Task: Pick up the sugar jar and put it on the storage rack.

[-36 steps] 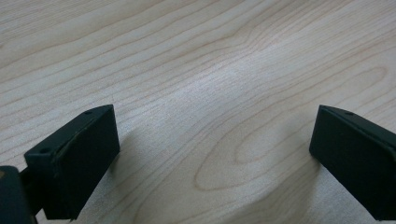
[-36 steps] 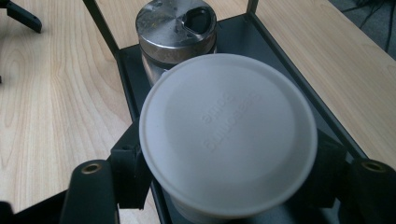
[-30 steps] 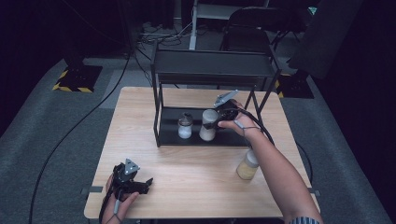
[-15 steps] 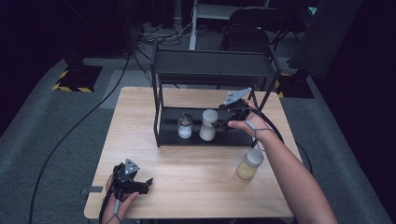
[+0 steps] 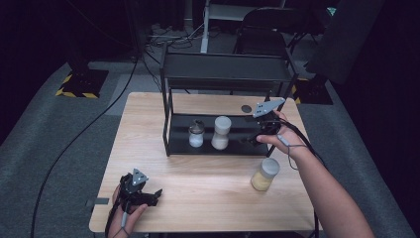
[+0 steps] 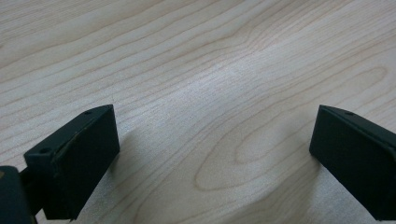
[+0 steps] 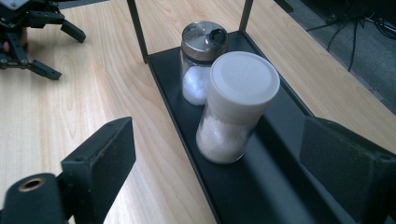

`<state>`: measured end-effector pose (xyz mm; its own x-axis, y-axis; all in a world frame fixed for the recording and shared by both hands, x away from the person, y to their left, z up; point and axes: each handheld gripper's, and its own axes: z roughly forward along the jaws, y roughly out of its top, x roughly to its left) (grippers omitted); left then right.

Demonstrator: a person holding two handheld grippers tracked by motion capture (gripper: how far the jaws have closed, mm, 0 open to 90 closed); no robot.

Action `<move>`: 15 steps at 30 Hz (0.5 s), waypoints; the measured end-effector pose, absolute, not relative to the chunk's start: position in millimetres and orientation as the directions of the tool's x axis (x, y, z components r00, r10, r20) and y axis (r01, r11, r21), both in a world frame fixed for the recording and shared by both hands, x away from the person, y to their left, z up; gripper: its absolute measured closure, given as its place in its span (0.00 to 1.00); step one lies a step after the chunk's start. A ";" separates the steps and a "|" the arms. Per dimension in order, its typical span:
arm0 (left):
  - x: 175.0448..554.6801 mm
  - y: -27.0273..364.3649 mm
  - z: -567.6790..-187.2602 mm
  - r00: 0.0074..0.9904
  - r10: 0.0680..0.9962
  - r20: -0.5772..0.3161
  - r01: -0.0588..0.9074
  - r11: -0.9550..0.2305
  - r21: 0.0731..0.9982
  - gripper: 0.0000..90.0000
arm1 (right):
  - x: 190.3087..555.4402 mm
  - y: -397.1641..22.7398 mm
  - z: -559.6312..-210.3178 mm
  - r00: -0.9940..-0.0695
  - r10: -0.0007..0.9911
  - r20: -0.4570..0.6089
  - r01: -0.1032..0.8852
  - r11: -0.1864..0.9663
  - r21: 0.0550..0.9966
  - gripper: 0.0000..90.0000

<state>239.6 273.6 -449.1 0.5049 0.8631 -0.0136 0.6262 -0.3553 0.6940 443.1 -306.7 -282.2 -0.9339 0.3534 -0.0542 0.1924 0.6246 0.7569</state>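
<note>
I read the work here as loading jars onto the black rack (image 5: pixel 218 148), and I take that rack as my landmark. My right gripper (image 5: pixel 255 139) sits at the rack's right end, level with the lower shelf, its jaws spread wide with nothing between them. In the right gripper view the white-lidded jar (image 7: pixel 236 107) stands straight ahead between the jaws but beyond their tips — upright on the shelf, its long axis vertical, and apart from both pads. Just behind it, farther along the shelf, stands the metal-capped shaker (image 7: pixel 201 60), so close that the two look to be touching or nearly so.

The yellow-filled jar (image 5: pixel 264 174) stands on the table in front of the rack's right corner, just beside my right forearm, so I judge the right hand much the nearer to it. My left gripper (image 5: pixel 138 194) rests well in front of the rack's left end, jaws wide apart over bare wood (image 6: pixel 210 70) and holding nothing.

I can read no brand, label or writing on any jar.
</note>
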 end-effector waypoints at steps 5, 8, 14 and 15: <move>239.6 273.6 -449.0 0.505 0.863 -0.014 0.626 -0.355 0.694 0.02 | 432.8 -316.9 -281.6 -0.933 0.354 -0.060 0.187 0.623 0.759 0.12; 239.6 273.6 -449.1 0.505 0.863 -0.014 0.626 -0.355 0.694 0.02 | 427.0 -323.9 -282.1 -0.932 0.358 -0.058 0.191 0.621 0.760 0.12; 239.7 273.7 -449.2 0.505 0.863 -0.013 0.626 -0.355 0.694 0.02 | 415.2 -334.9 -282.5 -0.932 0.358 -0.063 0.187 0.620 0.762 0.12; 239.6 273.7 -449.2 0.505 0.863 -0.013 0.626 -0.355 0.695 0.02 | 413.6 -336.0 -282.5 -0.932 0.358 -0.062 0.188 0.620 0.761 0.12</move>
<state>239.6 273.7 -449.2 0.5051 0.8629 -0.0134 0.6256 -0.3554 0.6945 413.6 -336.0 -282.5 -0.9316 0.3581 -0.0621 0.1877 0.6204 0.7615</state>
